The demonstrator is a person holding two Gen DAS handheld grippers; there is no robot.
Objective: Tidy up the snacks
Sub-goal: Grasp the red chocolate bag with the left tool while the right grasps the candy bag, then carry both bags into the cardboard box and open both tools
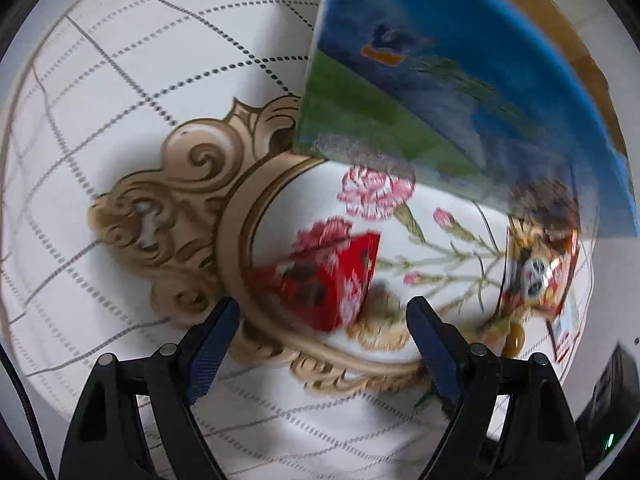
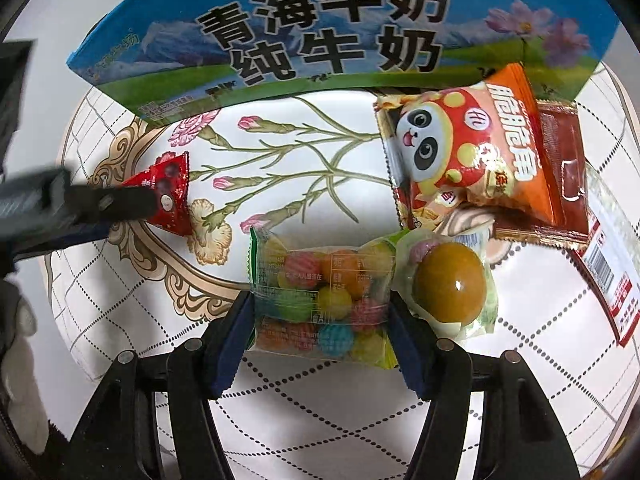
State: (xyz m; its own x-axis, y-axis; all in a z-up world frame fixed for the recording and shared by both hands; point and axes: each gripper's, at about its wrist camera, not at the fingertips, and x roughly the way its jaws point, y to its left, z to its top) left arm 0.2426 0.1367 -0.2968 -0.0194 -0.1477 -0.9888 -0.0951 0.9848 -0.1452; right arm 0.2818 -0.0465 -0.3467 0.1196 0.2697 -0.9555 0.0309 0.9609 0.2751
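Note:
A small red triangular snack packet (image 1: 324, 276) lies on the flowered tablecloth, just ahead of my open left gripper (image 1: 322, 312); it also shows in the right wrist view (image 2: 170, 196), with the left gripper (image 2: 132, 204) right beside it. My right gripper (image 2: 318, 312) is open, with a clear bag of coloured candy balls (image 2: 320, 296) between its fingers. Beside the bag lies a wrapped brown egg (image 2: 450, 284). An orange panda snack bag (image 2: 468, 148) lies on a brown packet (image 2: 564, 176). A blue milk carton box (image 2: 320, 28) stands behind; it also shows in the left wrist view (image 1: 440, 60).
A white packet with red print and a barcode (image 2: 612, 272) lies at the right. The panda bag shows blurred in the left wrist view (image 1: 536, 264). The round table's cloth (image 2: 320, 400) has a dotted diamond pattern toward its edge.

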